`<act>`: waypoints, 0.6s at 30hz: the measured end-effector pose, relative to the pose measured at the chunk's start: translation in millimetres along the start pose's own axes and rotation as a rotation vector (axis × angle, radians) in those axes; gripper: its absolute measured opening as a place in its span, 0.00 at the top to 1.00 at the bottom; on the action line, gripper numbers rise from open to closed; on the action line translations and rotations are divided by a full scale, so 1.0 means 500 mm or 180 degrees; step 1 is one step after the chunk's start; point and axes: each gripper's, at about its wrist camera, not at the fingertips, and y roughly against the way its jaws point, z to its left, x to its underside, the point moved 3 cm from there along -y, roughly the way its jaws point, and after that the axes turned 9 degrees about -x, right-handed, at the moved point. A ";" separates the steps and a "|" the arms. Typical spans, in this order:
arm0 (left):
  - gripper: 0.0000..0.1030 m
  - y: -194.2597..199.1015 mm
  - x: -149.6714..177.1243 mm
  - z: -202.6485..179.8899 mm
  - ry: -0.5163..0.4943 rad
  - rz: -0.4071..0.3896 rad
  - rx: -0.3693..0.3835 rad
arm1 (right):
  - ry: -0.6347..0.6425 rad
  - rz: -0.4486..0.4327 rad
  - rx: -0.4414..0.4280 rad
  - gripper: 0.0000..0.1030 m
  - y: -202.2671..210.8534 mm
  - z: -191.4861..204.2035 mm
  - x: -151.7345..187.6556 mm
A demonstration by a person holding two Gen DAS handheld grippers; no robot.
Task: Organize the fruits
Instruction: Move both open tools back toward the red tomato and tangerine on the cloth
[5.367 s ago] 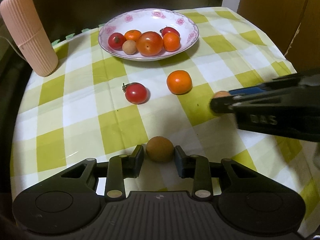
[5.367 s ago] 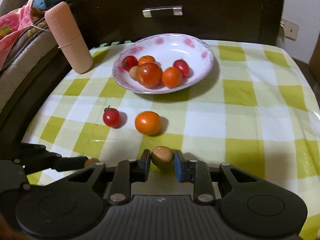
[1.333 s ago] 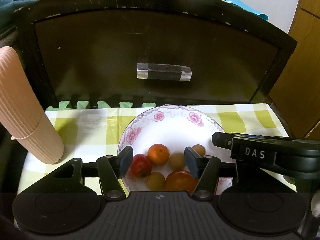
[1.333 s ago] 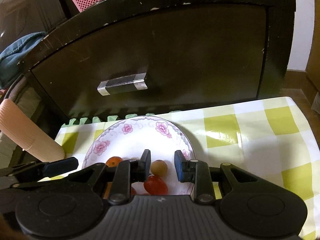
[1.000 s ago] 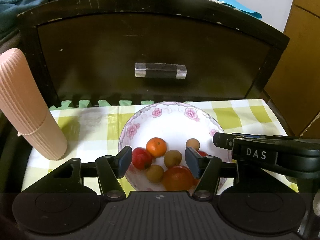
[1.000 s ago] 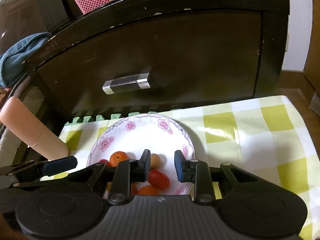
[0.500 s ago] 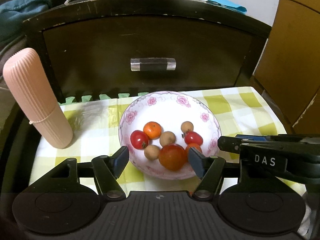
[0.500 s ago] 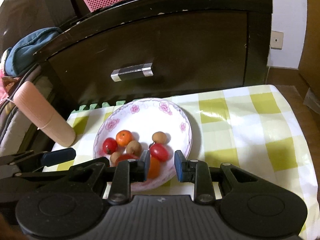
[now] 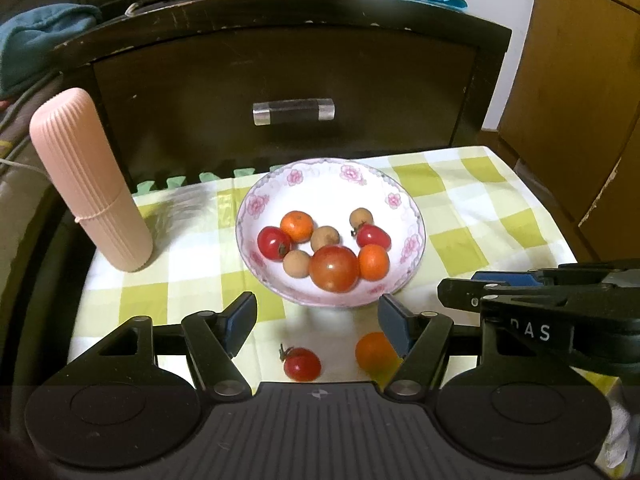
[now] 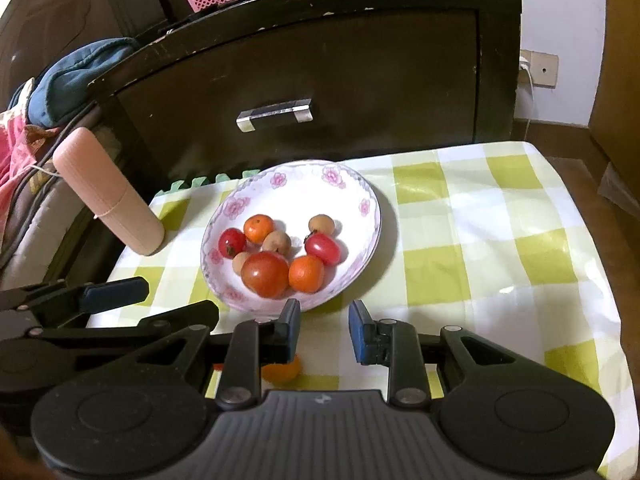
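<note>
"Looking over both claws, I have the dark cabinet [image 9: 280,80] filling the back of each view, its one drawer handle [image 9: 293,111] facing me. What do you need first?"

"The desk and your claws."

"I see the desk [image 9: 480,208] under a green and white checked cloth, set against the cabinet. My left claw [image 9: 316,320] stands wide with nothing between its pads. My right claw [image 10: 324,332] is drawn in to its narrowest and grips nothing."

"Anything else standing on that desk?"

"I can see a pink ribbed case [image 9: 92,184] upright near the back left corner, well apart from the bowl [image 9: 332,174]. That bowl is white with pink flowers on the rim and sits near the back edge, about mid-width."

"And the fruit?"

"I count eight pieces in the bowl. One big tomato [image 9: 334,268] lies at the near side, touching an orange [image 9: 373,262] on its right. A second orange [image 9: 297,226] lies further back on the left, beside a cherry tomato [image 9: 273,243]. Another cherry tomato [image 9: 372,236] lies right of centre. Three small brown fruits are spread among them: one in the middle [image 9: 325,238], one at the near left [image 9: 297,263], one at the back right [image 9: 361,217]."

"Any fruit outside it?"

"Two pieces, on the cloth in front of the bowl. A loose orange [image 9: 374,354] lies partly behind my left claw's right finger, and a loose cherry tomato [image 9: 302,364] with its stem lies just left of it, apart from it."
</note>
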 end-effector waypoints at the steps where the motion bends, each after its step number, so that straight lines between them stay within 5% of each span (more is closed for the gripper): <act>1: 0.29 0.001 0.004 0.000 -0.0011 0.0004 -0.0006 | 0.0003 0.0012 0.0005 0.75 0.001 0.002 0.004; 18: 0.23 -0.021 0.047 0.020 -0.0094 0.0208 -0.0073 | 0.0108 0.0242 -0.0029 0.72 -0.027 0.020 0.052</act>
